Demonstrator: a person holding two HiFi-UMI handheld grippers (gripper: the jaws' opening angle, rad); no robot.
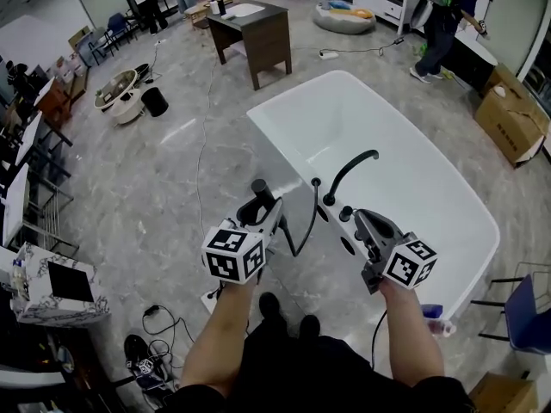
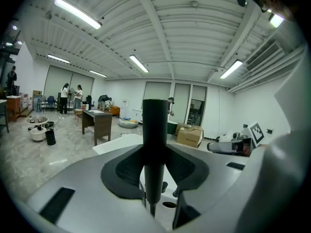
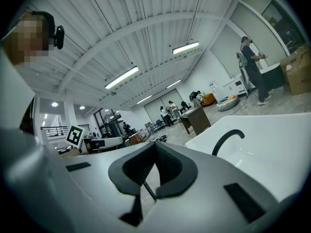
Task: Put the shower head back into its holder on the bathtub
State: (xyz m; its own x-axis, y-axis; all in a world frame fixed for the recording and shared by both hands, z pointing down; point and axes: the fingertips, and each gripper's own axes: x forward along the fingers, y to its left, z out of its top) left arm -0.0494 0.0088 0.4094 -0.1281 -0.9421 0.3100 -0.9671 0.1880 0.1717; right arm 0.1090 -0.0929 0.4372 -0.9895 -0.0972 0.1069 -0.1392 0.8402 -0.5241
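Note:
The black shower head (image 1: 261, 193) stands upright in my left gripper (image 1: 263, 201), whose pads are shut on its round handle (image 2: 155, 130). Its black hose (image 1: 303, 231) loops down and back up to the rim of the white bathtub (image 1: 430, 170). The curved black faucet (image 1: 349, 170) and its knobs (image 1: 344, 213) stand on the near rim, with a dark round hole (image 1: 349, 246) beside them. That hole (image 2: 169, 204) also shows below the handle in the left gripper view. My right gripper (image 1: 360, 219) hovers over the rim by the knobs, jaws shut, with nothing held (image 3: 154, 166).
A dark wooden desk (image 1: 254, 28) stands beyond the tub. A person (image 1: 443, 20) works at the back right near cardboard boxes (image 1: 512, 119). A blue chair (image 1: 525, 317) is at the tub's right end. Cables (image 1: 159, 321) and shelving (image 1: 52, 291) lie to my left.

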